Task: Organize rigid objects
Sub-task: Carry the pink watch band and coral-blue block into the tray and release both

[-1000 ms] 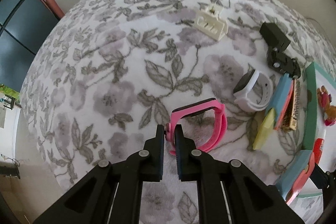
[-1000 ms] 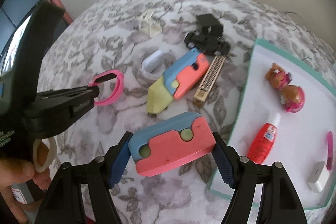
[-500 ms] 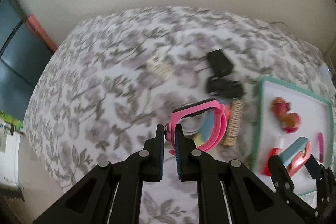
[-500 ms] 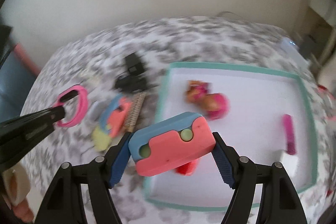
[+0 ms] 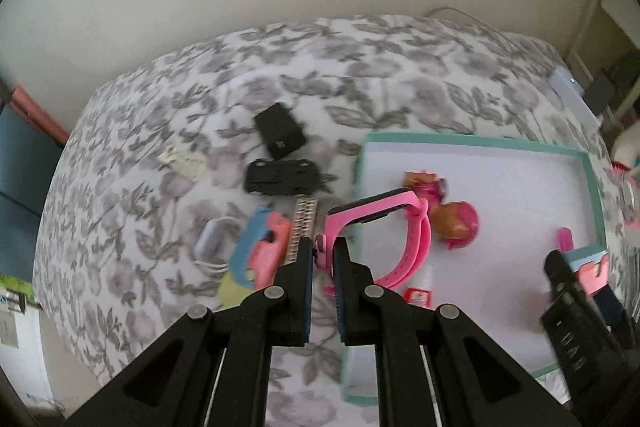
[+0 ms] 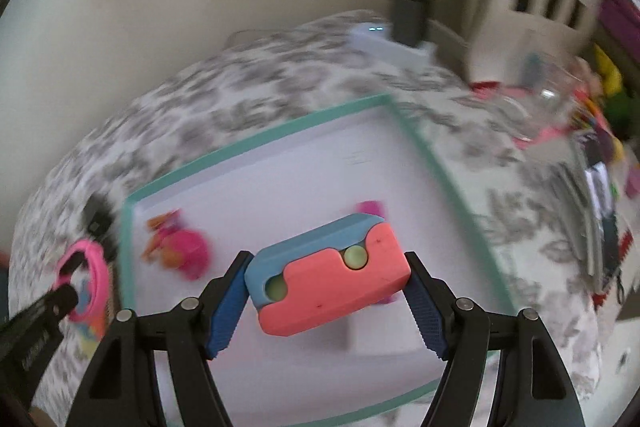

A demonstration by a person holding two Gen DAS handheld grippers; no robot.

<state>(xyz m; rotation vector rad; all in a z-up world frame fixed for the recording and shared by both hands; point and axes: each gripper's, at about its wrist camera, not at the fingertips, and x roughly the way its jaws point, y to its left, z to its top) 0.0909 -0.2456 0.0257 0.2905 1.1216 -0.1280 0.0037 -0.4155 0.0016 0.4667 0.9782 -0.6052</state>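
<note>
Left tongs [image 5: 323, 255]: clamped on pink watch [image 5: 384, 239] strap, at teal-rimmed tray [image 5: 472, 143] edge. Right tongs [image 6: 326, 301]: gripping blue-and-coral block toy [image 6: 328, 279] above tray, on floral bedspread [image 5: 152, 163].

Left gripper [image 5: 323, 259]: my jaws clamp the pink watch [image 5: 384, 239] by its strap.
Watch position: over the teal-rimmed tray [image 5: 472, 143], at its left edge.
Tray contents: pink doll toy [image 5: 456, 225].
Right gripper [image 5: 582, 281]: grips a blue-and-coral block [image 5: 592, 265].

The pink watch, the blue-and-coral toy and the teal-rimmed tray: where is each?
pink watch [image 5: 420, 247]: left wrist view, on its strap.
blue-and-coral toy [image 6: 340, 291]: right wrist view, on its coral face.
teal-rimmed tray [image 6: 256, 141]: right wrist view, on its far rim.
</note>
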